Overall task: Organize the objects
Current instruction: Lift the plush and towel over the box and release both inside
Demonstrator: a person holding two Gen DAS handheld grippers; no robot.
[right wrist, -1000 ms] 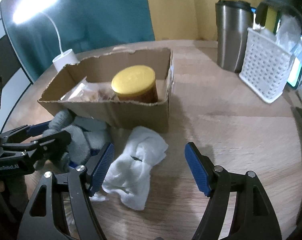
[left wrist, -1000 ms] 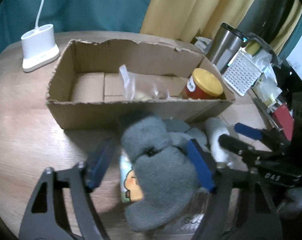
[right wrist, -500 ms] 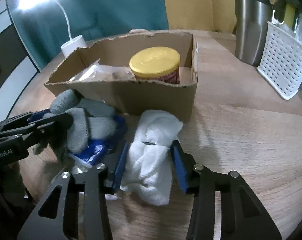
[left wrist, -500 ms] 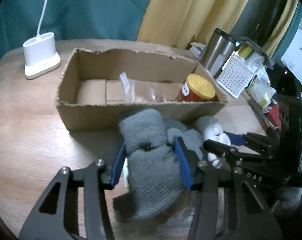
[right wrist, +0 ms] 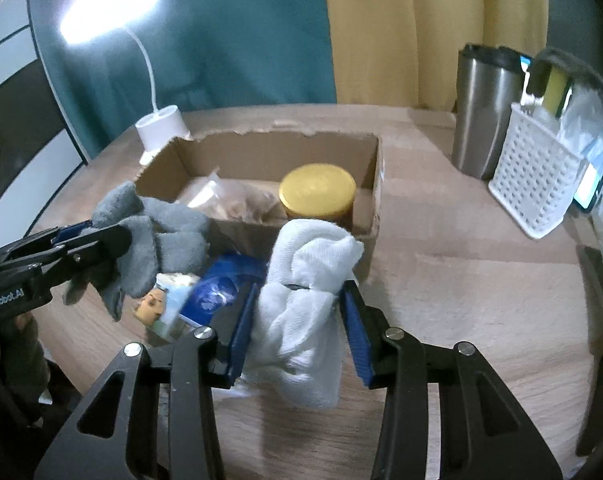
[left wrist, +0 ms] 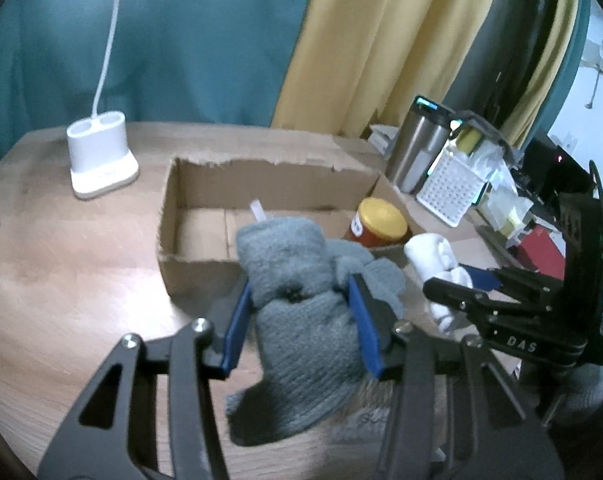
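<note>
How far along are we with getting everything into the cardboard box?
Done: the yellow-lidded jar and a clear snack bag sit in the cardboard box. In hand: the left hand-held gripper is shut on the grey socks, the right hand-held gripper on the white socks. Left: boxing both, plus the blue packet outside.

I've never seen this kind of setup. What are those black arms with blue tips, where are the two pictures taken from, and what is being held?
They are two hand-held claws, no robot; a camera on each looks along its fingers. In the left view, the left claw is shut on a grey sock. In the right view, the right claw is shut on a white sock. Both closed just now. On the wooden table stand a cardboard box holding a yellow-lidded jar, a steel mug and a white basket.
</note>
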